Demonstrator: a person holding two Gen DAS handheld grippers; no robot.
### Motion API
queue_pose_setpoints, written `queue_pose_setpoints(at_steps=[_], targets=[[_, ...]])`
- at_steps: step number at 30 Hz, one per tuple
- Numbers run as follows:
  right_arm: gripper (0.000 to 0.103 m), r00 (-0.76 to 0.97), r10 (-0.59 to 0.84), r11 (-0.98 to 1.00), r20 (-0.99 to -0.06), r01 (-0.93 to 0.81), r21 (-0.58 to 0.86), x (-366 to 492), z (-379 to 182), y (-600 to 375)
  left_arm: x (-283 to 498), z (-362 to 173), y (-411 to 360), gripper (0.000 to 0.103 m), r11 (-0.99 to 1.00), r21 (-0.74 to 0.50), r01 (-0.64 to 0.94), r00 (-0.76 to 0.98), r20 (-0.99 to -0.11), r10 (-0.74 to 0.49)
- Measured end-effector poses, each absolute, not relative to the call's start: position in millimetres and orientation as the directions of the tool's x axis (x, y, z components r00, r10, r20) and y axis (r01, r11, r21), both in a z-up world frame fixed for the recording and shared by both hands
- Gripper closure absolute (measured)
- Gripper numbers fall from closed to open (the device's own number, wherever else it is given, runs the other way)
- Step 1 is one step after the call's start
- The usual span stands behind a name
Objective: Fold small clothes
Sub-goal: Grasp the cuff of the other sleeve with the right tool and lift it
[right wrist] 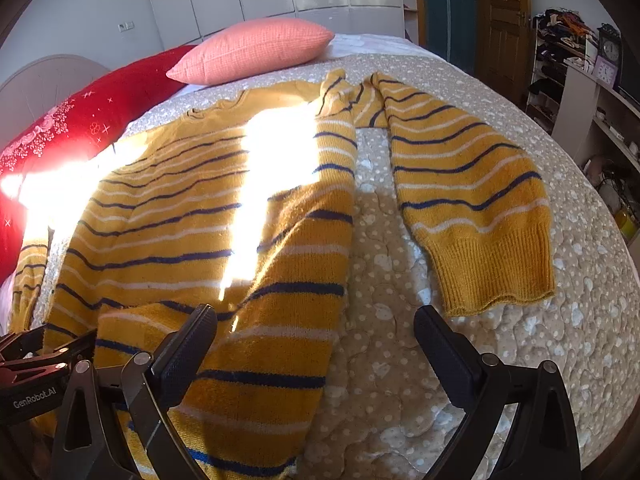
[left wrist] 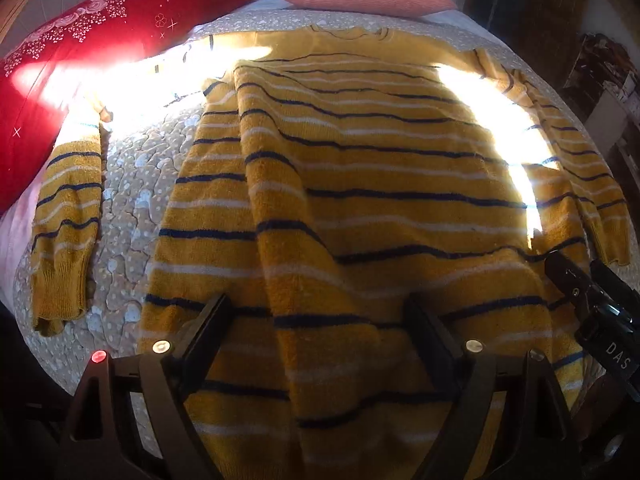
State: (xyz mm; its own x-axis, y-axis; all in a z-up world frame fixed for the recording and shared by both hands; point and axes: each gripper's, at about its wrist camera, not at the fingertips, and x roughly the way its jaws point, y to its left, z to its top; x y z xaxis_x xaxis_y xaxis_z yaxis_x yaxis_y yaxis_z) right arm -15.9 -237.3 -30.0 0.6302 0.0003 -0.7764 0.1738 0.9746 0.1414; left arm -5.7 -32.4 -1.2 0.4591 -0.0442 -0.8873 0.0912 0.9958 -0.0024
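1. The left gripper [left wrist: 316,312] points steeply down over the lower middle of the yellow striped sweater [left wrist: 360,184], near its hem. Its two black fingers [left wrist: 214,320] stand wide apart, released, with a raised ridge of knit running between them; nothing is clamped.
2. The right gripper [right wrist: 316,324] also tilts downward, at the sweater's right edge. Its jaws are spread wide; the left finger [right wrist: 192,344] sits over the yellow knit, the right one over the bare quilt [right wrist: 400,380]. It grips nothing; whether the left finger touches the cloth I cannot tell.
3. From the left wrist view, part of the right gripper's body shows at the lower right, just beside the sweater's edge.
4. The sweater lies spread on the beige dotted quilt, collar toward the pink pillow [right wrist: 252,54] and the red pillow [left wrist: 100,60]. Its body is rumpled, with a lengthwise fold left of centre.
5. One sleeve [right wrist: 472,192] lies alongside the body, cuff toward the cameras, with a strip of quilt between them; the other sleeve [left wrist: 66,232] lies likewise near the red pillow.
6. Bright sunlight bands cross the upper chest.
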Motion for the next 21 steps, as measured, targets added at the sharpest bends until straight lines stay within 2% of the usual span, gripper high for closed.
queue_pose_setpoints(at_steps=[5, 10, 15, 16, 18, 19, 21], targets=[[0.0, 0.63, -0.034, 0.981, -0.776, 0.168, 0.093, -15.8, -38.1, -230.4, 1.2, -7.9, -28.2, 0.001, 0.998, -0.012, 0.055, 0.433, -0.901, -0.035], [0.0, 0.649, -0.006, 0.975, -0.76, 0.173, 0.14, -18.9, -41.9, -235.2, 0.5, -9.6, -31.9, 0.0, 0.999, -0.009, 0.052, 0.438, -0.898, -0.031], [0.001, 0.598, -0.006, 0.987, -0.801, 0.131, 0.09, -12.5, -37.8, -231.5, -1.6, -11.9, -34.4, 0.0, 0.999, -0.002, 0.052, 0.46, -0.888, -0.026], [0.005, 0.599, 0.005, 0.989, -0.801, 0.115, 0.092, -13.3, -33.9, -232.8, -2.0, -12.2, -35.2, 0.0, 0.999, -0.002, 0.052, 0.461, -0.887, -0.026], [0.033, 0.621, 0.044, 0.99, -0.783, 0.079, 0.118, -21.8, -18.9, -237.6, -0.4, -13.4, -36.4, 0.0, 0.998, -0.004, 0.055, 0.46, -0.888, -0.029], [0.037, 0.642, 0.048, 0.989, -0.765, 0.078, 0.128, -29.1, -9.1, -242.9, 0.4, -13.4, -36.1, 0.0, 0.998, -0.006, 0.057, 0.457, -0.889, -0.032], [0.042, 0.695, -0.029, 0.987, -0.719, 0.134, 0.089, -45.4, 11.4, -258.2, -2.7, -12.1, -35.0, 0.0, 0.998, -0.013, 0.056, 0.455, -0.89, -0.037]])
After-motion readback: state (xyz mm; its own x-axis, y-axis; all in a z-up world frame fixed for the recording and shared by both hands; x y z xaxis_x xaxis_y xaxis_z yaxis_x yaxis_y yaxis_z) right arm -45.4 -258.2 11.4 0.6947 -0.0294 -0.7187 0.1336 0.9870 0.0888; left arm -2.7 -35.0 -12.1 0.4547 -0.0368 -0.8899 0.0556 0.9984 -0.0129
